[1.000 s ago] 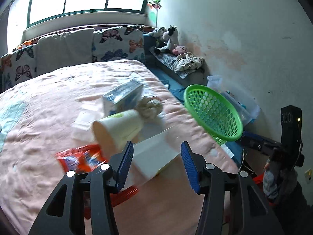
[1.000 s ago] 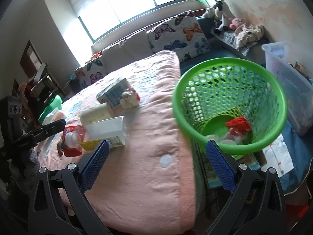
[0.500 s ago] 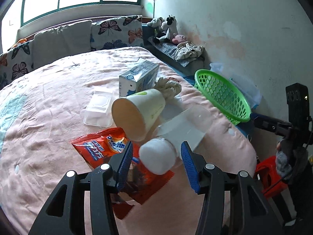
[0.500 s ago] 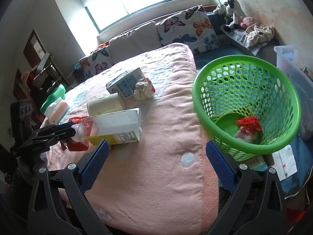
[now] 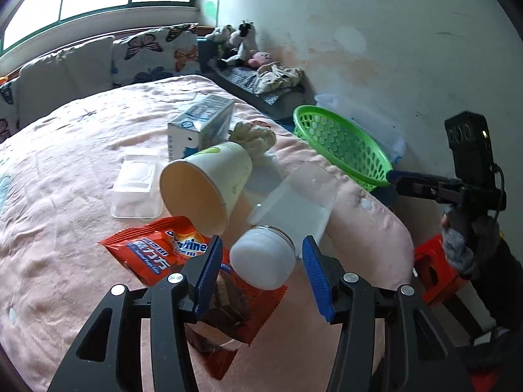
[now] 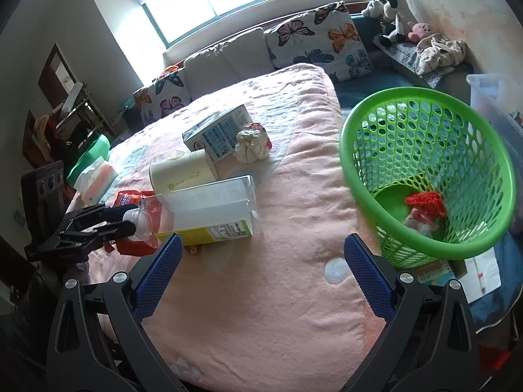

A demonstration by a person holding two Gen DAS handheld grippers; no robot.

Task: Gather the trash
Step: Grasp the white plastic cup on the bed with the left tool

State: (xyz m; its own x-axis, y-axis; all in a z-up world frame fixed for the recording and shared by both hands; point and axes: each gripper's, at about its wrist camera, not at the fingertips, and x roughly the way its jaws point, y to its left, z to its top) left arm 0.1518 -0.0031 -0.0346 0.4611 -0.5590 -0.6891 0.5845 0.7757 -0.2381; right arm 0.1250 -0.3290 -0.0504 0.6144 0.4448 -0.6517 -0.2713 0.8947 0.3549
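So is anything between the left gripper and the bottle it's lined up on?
Nothing visible. The bottle's white cap already sits between the open fingers of the left gripper, with small gaps on both sides. The paper cup lies just beyond, and the red snack wrapper lies under the bottle's cap end.

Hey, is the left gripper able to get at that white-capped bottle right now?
Probably yes. The bottle's white cap lies between the open jaws of the left gripper with a gap either side; nothing blocks it, though the red snack packet lies underneath.
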